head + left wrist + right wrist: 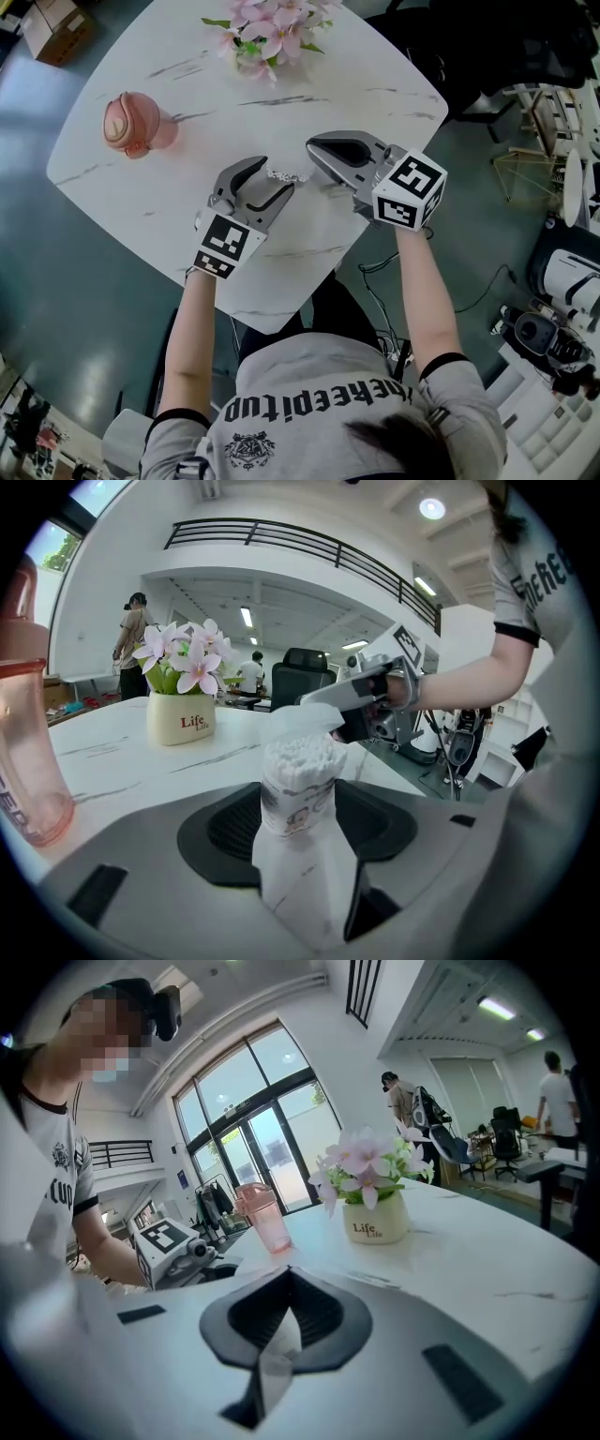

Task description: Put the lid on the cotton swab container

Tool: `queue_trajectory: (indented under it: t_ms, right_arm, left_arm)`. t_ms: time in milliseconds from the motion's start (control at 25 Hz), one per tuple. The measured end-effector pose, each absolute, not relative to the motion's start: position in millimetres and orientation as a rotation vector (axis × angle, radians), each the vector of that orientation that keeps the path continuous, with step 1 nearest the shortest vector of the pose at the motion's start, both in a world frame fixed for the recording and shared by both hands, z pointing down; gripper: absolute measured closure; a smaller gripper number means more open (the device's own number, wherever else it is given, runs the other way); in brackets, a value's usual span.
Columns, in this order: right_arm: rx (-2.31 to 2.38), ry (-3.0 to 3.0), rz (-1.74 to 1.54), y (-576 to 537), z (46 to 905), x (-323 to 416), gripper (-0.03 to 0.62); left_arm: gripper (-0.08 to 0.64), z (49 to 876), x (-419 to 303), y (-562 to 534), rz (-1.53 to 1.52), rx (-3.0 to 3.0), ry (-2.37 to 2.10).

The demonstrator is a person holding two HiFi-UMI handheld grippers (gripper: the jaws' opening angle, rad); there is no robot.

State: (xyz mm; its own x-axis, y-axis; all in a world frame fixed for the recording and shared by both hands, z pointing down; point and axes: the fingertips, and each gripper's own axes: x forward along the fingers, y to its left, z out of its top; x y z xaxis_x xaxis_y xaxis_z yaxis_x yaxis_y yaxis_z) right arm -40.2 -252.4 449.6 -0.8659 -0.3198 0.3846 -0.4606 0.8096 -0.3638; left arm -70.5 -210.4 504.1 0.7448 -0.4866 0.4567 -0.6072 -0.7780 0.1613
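Container (298,803) held left, lid (279,1342) faint, perhaps right

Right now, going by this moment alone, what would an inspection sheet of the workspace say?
Surface: white marble table.
Job's things: cotton swab container open, swabs showing; lid not yet on.
Clutter: pink cup; flower pot.
Grippers: left gripper shut on the container; right gripper shut on the lid.
Cables: black cable on the floor, right of the table.
Surroundings: open office, people in the background.
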Motion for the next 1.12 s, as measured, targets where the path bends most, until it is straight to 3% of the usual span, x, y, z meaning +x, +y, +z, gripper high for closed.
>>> queue_trajectory:
  t_ms: [1120]
  right_arm:
    - [0.542, -2.441, 0.354, -215, 458, -59, 0.583]
  left_arm:
    - [0.304, 506, -69, -210, 0.568, 2.636, -0.882]
